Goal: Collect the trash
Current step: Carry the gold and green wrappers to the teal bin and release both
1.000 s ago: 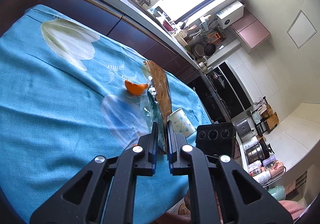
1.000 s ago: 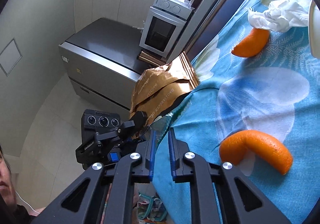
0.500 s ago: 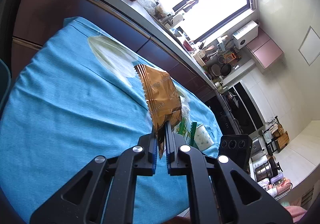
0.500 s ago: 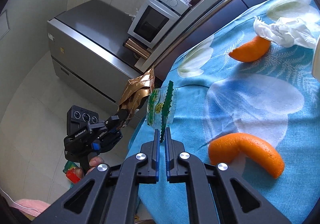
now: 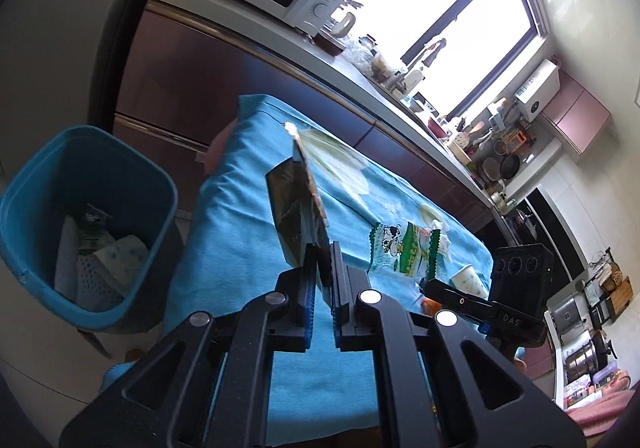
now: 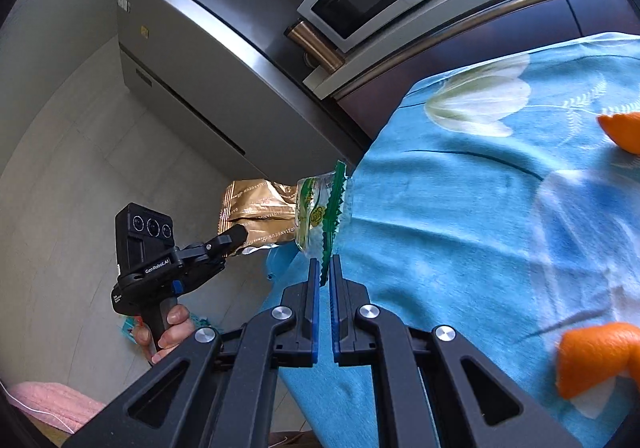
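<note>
Both grippers are loaded. My left gripper (image 5: 324, 248) is clamped shut on the gold snack wrapper (image 5: 298, 204), pinched at its bottom edge so it stands up edge-on in the centre of the left wrist view; only its dark side and thin serrated edge show there. In the right wrist view the same wrapper (image 6: 260, 216) reads gold, centre-left, sticking out past the table edge over the floor.

My right gripper (image 6: 325, 268) is closed on the green-and-clear candy wrapper (image 6: 320, 212), gripped by its lower serrated seam, so the bag hangs upright just above the fingers. In the left wrist view that wrapper (image 5: 404, 252) sits right of centre with the right tool's black body beside it.

The blue trash bin (image 5: 120, 168) is at the left of the left wrist view, on the floor beside the table end, open top, some white paper and packaging already inside. I judge both pieces are held by thin edges so they'll fall clean when I release over it. Neither wrapper is over the bin yet; the gold one is nearer.

Still left on the blue tablecloth (image 6: 480, 228): orange peel (image 6: 596, 356) lower right, another piece (image 6: 624, 128) at the right edge. Paper cup (image 5: 466, 280) near the right tool.

A hand (image 6: 168, 332) holds the left tool's handle, lower left of the right wrist view.
</note>
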Demonstrator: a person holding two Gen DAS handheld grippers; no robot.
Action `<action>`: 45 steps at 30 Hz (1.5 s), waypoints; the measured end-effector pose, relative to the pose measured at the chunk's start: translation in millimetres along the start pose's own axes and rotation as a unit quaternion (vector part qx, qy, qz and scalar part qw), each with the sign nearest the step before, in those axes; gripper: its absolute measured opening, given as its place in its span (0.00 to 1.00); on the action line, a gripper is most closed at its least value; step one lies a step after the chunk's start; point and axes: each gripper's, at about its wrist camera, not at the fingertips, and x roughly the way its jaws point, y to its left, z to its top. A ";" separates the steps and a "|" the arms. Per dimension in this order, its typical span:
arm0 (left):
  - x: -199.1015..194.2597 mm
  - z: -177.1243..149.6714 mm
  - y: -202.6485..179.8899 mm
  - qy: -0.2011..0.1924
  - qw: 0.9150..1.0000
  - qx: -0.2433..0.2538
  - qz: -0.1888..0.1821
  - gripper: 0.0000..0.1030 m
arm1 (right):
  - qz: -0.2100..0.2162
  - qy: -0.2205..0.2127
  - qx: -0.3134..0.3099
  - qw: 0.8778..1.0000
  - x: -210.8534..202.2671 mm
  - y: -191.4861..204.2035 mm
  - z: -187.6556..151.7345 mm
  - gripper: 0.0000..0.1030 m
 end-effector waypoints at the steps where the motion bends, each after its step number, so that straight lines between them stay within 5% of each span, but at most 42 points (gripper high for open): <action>1: -6.2 0.4 5.4 -0.004 1.000 -0.003 0.006 0.06 | 0.002 0.006 -0.006 1.000 7.9 3.8 2.3 0.04; 21: -67.0 15.8 84.6 -0.067 0.991 -0.047 0.108 0.06 | 0.007 0.106 -0.091 0.990 124.3 55.6 23.5 0.04; 45: -30.3 40.8 140.7 -0.052 0.975 -0.059 0.210 0.06 | -0.046 0.202 -0.127 0.970 208.5 77.9 10.4 0.05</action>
